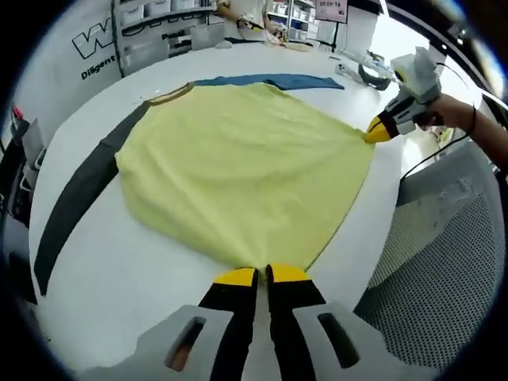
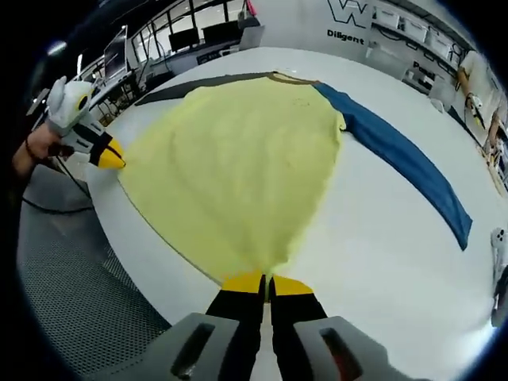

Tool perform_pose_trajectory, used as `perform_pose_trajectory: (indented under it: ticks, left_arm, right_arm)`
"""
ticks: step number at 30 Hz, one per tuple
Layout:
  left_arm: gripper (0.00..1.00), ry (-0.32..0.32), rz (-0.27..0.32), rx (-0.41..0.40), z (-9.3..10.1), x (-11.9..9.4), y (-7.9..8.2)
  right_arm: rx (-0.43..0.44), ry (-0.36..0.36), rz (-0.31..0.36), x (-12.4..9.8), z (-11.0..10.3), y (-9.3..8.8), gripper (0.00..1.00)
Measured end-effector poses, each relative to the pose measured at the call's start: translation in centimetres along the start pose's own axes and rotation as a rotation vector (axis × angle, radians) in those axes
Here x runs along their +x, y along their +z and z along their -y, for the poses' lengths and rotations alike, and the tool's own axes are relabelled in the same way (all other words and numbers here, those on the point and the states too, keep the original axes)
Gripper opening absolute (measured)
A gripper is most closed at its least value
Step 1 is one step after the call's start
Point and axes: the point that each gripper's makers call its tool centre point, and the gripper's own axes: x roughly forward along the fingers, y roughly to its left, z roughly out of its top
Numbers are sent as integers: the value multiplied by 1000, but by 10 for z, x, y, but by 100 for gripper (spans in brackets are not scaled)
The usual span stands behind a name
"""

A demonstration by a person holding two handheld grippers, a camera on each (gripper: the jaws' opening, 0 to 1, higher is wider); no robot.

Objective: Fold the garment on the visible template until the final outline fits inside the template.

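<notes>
Two grippers: you hold one in each hand, and each pinches a corner of the same hem.
Left gripper (image 1: 263,275): its yellow-tipped fingers (image 1: 236,278) are pressed together on the near edge of the garment (image 1: 238,167). In the right gripper view you see it at the far left (image 2: 119,163), your hand (image 2: 41,151) behind it, its tip on the hem's other corner.
Garment: a yellow shirt body lies spread flat on the white counter (image 1: 127,278), hem toward you, collar (image 1: 171,96) away — the cloth fans out from each pinch in shallow creases.
Grey sleeve (image 1: 75,190): in the left gripper view it runs long and flat down the left side of the yellow body, touching it at the shoulder.
Blue sleeve (image 2: 405,159): in the right gripper view it stretches out to the right across the counter; in the left gripper view it lies beyond the collar (image 1: 270,80).
Right gripper (image 2: 267,279): its fingers (image 2: 242,282) are clamped on the hem where the cloth gathers to a point. In the left gripper view it sits at upper right (image 1: 373,135), tip on the yellow corner.
Mesh surface (image 1: 444,270): grey perforated, just beside the counter's edge.
Template: you cannot tell it apart from the counter.
</notes>
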Motion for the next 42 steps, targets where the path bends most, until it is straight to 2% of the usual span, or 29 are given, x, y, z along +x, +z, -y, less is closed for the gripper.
perform_pose_trajectory:
  ticks: [3,4,7,8,9,13,20,29,31,36,42]
  left_arm:
    - [9,15,82,-102,-11,-11,9]
    - [11,25,112,-173,-19,-15,10]
    - [16,20,160,-311,-32,-14,9]
    - [17,16,177,-338,-35,-14,10]
    - [17,33,222,-350,-43,-15,14]
    - [18,22,251,-417,-54,-14,15]
    - [17,-49,238,-463,-48,1,16]
    - [4,-85,206,-442,-39,14,17]
    - [0,-86,203,-439,-37,15,17]
    - [0,-64,198,-451,-40,17,14]
    - [0,-54,227,-502,-40,6,21]
  right_arm:
    - [5,2,0,0,1,0,0]
    - [6,3,1,0,1,0,0]
    - [12,5,2,0,1,0,0]
    - [14,5,2,0,1,0,0]
    - [17,6,3,0,1,0,0]
    - [22,10,3,0,1,0,0]
    - [26,16,-1,0,1,-1,0]
    - [36,15,-2,0,3,-2,0]
    - [37,13,-2,0,4,-2,0]
    - [43,14,-1,0,4,-3,0]
    - [38,14,-3,0,4,-3,0]
